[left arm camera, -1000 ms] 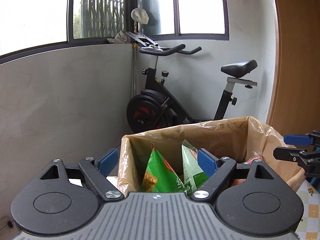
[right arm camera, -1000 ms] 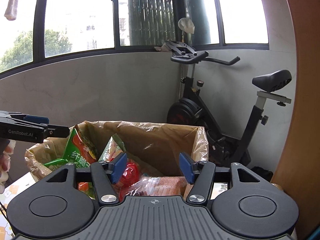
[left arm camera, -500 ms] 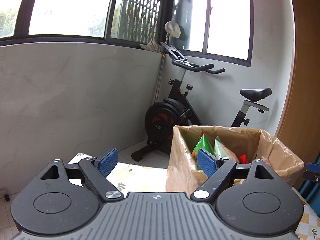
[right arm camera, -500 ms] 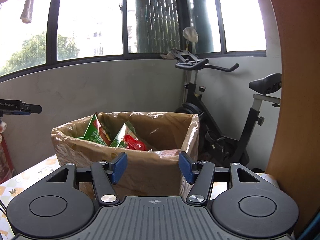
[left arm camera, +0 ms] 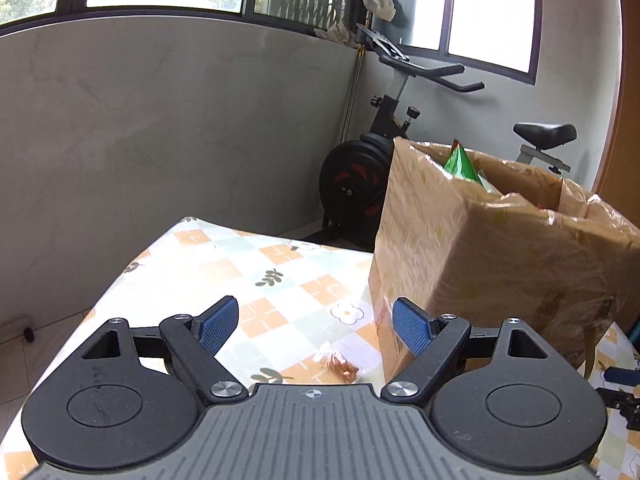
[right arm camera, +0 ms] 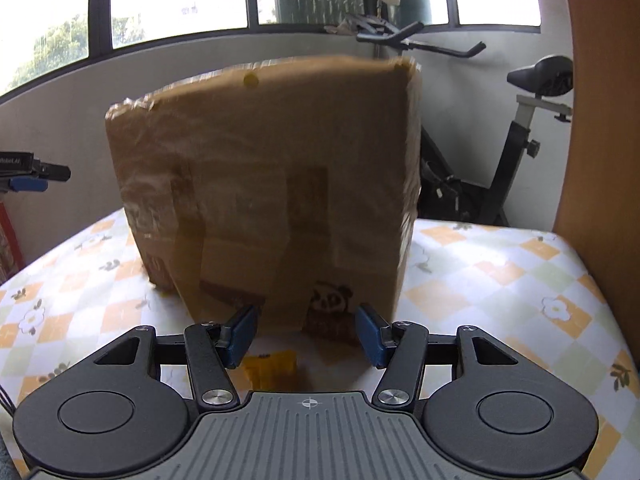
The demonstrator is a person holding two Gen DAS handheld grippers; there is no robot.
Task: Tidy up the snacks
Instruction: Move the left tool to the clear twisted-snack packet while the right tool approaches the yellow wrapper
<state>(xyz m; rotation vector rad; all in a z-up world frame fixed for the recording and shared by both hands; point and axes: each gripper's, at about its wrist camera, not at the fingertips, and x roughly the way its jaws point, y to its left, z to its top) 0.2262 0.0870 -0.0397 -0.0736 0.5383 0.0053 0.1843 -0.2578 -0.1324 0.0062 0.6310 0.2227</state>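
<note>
Left gripper (left arm camera: 314, 326) spread wide over a small clear-wrapped snack (left arm camera: 335, 365) on the checked tablecloth (left arm camera: 224, 264); the cardboard box (left arm camera: 492, 256) holding green packets (left arm camera: 460, 162) blocks the right; exercise bike (left arm camera: 372, 168) behind. Right gripper (right arm camera: 306, 334), jaws just narrowing on nothing, above a yellow snack (right arm camera: 272, 368).

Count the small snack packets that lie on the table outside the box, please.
2. A brown packet lies ahead of the left gripper; a yellow packet lies ahead of the right gripper. The box may hide others.

My left camera looks down past my claw (left arm camera: 315, 326) toward the box's (left arm camera: 472, 256) corner; my right faces the same box (right arm camera: 272, 184) close, head-on.
</note>
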